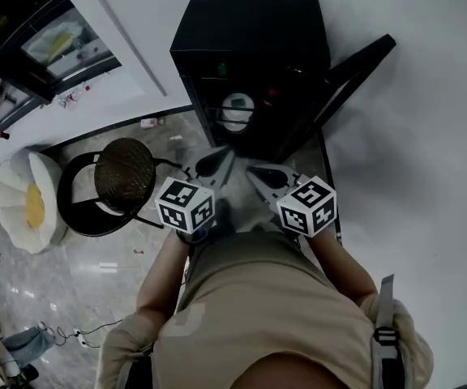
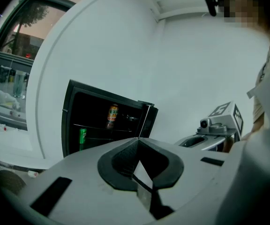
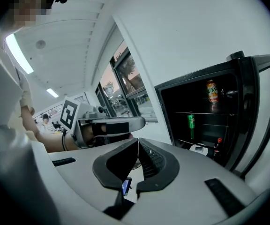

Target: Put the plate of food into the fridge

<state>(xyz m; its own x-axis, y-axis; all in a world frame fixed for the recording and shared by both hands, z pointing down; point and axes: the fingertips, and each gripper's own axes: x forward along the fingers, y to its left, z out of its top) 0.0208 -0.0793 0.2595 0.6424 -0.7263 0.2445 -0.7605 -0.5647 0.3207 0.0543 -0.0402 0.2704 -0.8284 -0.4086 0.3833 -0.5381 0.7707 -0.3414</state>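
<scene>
My left gripper [image 2: 138, 139] and right gripper [image 3: 137, 141] both have their jaws together with nothing between them, side by side just before the fridge [image 1: 250, 23], whose door [image 1: 363, 59] stands open at the right. The plate [image 3: 200, 149] seems to lie already inside, low and near the front. I judge it stiff, smooth and breakable, with loose food on it, so I would take it by the rim and keep it level.
</scene>
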